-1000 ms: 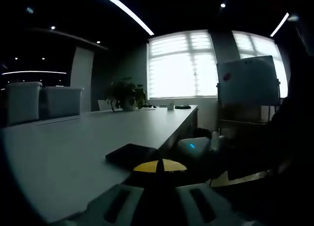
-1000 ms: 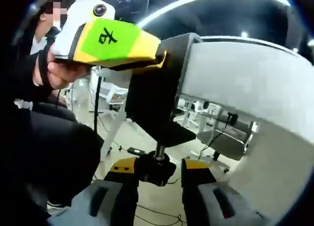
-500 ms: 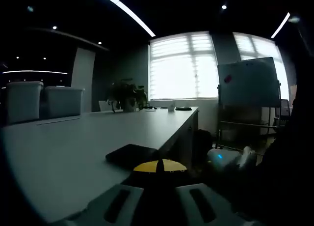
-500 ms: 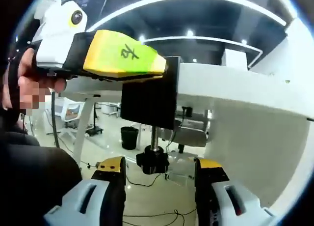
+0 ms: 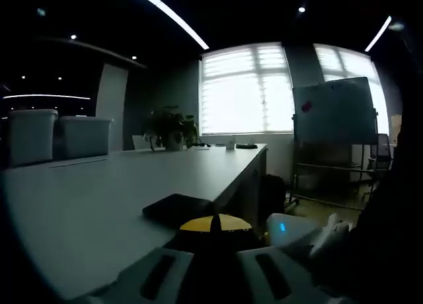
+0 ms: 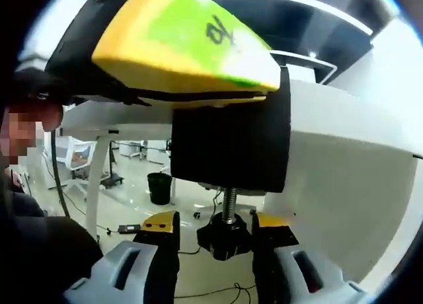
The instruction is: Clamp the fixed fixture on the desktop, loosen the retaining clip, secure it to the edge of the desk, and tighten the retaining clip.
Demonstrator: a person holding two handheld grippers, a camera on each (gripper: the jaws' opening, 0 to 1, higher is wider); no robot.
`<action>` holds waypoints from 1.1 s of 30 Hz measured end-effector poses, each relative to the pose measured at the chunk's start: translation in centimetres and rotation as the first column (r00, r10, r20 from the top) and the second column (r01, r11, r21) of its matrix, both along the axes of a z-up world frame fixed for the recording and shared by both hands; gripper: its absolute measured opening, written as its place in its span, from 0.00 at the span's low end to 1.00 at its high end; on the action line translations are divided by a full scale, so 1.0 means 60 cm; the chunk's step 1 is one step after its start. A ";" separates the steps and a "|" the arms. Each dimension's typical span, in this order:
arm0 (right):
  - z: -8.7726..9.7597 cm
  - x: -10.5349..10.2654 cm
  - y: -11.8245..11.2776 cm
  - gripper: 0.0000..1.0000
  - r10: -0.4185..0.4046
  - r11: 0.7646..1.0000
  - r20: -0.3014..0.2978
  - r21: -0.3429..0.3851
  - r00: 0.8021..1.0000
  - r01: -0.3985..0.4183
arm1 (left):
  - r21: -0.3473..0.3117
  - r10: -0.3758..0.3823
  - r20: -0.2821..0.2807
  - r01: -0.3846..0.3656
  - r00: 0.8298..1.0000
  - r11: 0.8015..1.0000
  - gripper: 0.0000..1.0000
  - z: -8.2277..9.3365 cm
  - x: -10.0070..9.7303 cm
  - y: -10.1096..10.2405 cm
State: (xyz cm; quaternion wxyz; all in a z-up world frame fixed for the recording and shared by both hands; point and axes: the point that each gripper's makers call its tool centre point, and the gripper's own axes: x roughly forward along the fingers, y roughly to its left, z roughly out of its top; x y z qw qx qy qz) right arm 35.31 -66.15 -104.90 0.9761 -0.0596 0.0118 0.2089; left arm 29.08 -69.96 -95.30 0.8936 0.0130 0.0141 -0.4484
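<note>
**Count of things in the two views**

One long grey counter. One black clamp fixture with one threaded screw and one black knob. Two pale chairs. One potted plant. One whiteboard. One black waste bin.

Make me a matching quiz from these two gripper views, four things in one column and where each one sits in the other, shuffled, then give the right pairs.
Things
1. black clamp fixture
2. black screw knob
3. potted plant
4. whiteboard

Places
A. at the far end of the desk, in front of the window
B. on the floor beside the desk, right of the window
C. hanging over the desk edge, under the left gripper
D. below the desk, between the right gripper's yellow-tipped jaws

Pairs: 1-C, 2-D, 3-A, 4-B
</note>
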 end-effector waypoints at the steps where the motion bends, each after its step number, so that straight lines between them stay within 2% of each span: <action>1: 0.001 0.000 0.000 0.42 -0.001 1.000 0.003 -0.003 1.000 0.001 | -0.001 -0.001 0.000 0.001 1.000 1.000 0.01 0.000 0.000 0.000; 5: 0.000 0.001 -0.003 0.40 -0.011 1.000 0.002 -0.016 1.000 0.011 | 0.000 0.000 0.001 0.000 1.000 1.000 0.01 0.000 0.000 0.000; 12: -0.002 0.007 -0.014 0.29 -0.039 0.998 -0.010 -0.043 0.999 0.038 | -0.010 0.001 0.003 -0.001 1.000 1.000 0.01 0.001 0.000 0.000; 20: -0.002 0.007 -0.013 0.29 -0.019 0.999 -0.018 -0.033 1.000 0.019 | -0.014 -0.002 0.004 0.002 1.000 1.000 0.01 0.002 0.000 0.000; 24: -0.005 0.003 -0.002 0.28 0.108 0.993 -0.050 -0.044 0.993 -0.111 | -0.009 -0.001 0.004 0.001 1.000 1.000 0.01 0.001 0.000 0.000; 28: -0.007 -0.002 0.004 0.27 0.230 0.970 -0.068 -0.060 0.971 -0.234 | -0.004 0.005 0.006 -0.005 1.000 1.000 0.01 0.001 0.001 0.000; 29: -0.008 -0.004 0.007 0.27 0.264 0.962 -0.082 -0.043 0.961 -0.268 | -0.004 0.006 0.007 -0.006 1.000 1.000 0.01 0.001 0.001 0.000; 30: -0.007 -0.004 0.010 0.27 0.311 0.946 -0.079 -0.069 0.947 -0.316 | -0.003 0.006 0.006 -0.006 1.000 1.000 0.01 0.001 0.001 0.000; 32: -0.008 -0.009 0.015 0.27 0.393 0.915 -0.095 -0.052 0.914 -0.399 | -0.003 0.006 0.005 -0.006 1.000 1.000 0.01 0.001 0.001 0.000; 33: -0.008 -0.010 0.017 0.27 0.427 0.898 -0.089 -0.073 0.900 -0.434 | -0.003 0.007 0.004 -0.007 1.000 1.000 0.01 0.001 0.001 0.000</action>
